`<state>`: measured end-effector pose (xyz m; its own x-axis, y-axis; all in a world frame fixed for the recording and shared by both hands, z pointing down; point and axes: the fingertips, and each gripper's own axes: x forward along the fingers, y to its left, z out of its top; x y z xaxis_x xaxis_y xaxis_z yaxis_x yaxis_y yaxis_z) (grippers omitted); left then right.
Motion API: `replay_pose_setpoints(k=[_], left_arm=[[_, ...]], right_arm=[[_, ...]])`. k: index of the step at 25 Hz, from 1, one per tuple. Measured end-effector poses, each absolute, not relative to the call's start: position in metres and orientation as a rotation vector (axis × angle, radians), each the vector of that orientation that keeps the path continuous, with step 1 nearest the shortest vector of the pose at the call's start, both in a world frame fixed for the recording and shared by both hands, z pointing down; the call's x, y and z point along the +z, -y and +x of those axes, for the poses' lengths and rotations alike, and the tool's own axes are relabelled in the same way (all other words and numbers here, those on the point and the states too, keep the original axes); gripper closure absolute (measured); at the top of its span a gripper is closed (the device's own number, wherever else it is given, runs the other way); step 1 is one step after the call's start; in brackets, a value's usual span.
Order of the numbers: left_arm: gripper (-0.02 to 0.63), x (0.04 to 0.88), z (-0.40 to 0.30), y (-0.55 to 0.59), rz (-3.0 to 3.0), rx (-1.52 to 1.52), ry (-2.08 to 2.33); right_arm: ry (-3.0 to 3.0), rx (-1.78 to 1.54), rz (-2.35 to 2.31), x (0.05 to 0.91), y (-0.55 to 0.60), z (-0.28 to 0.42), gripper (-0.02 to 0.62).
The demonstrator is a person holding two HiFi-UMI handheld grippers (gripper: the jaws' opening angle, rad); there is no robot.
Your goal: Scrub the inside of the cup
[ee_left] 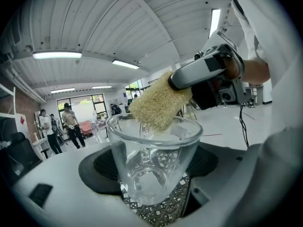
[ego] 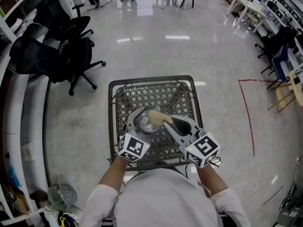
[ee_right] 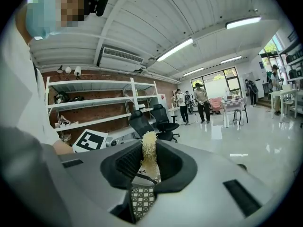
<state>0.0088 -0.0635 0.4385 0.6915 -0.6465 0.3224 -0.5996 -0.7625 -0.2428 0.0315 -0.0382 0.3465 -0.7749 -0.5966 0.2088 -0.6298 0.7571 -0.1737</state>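
Note:
A clear glass cup (ee_left: 152, 160) stands upright between the jaws of my left gripper (ee_left: 151, 174), which is shut on it. In the head view the cup (ego: 143, 122) is held above a metal mesh table (ego: 142, 94). My right gripper (ego: 166, 121) is shut on a tan loofah sponge (ee_right: 149, 156). The sponge (ee_left: 160, 101) reaches over the cup's rim, its lower end dipping just inside the mouth. From the head view the sponge (ego: 157, 117) lies across the cup's top.
Black office chairs (ego: 61, 51) stand to the left of the table. Red tape lines (ego: 246, 112) mark the floor at the right. People (ee_left: 70, 123) stand far off near windows. Shelving (ee_right: 90, 103) lines a brick wall.

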Motion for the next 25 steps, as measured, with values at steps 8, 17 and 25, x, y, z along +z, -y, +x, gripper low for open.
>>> replay_pose_setpoints(k=[8, 17, 25], left_arm=[[0.222, 0.454, 0.008, 0.069, -2.851, -0.586, -1.076], [0.222, 0.468, 0.011, 0.082, -2.905, -0.530, -1.115], [0.222, 0.488, 0.009, 0.093, -2.936, -0.518, -1.167]], right_arm=[[2.845, 0.453, 1.019, 0.358, 0.045, 0.037, 0.506], [2.870, 0.495, 1.192, 0.363, 0.062, 0.062, 0.506], [2.829, 0.553, 1.259, 0.382, 0.070, 0.075, 0.506]])
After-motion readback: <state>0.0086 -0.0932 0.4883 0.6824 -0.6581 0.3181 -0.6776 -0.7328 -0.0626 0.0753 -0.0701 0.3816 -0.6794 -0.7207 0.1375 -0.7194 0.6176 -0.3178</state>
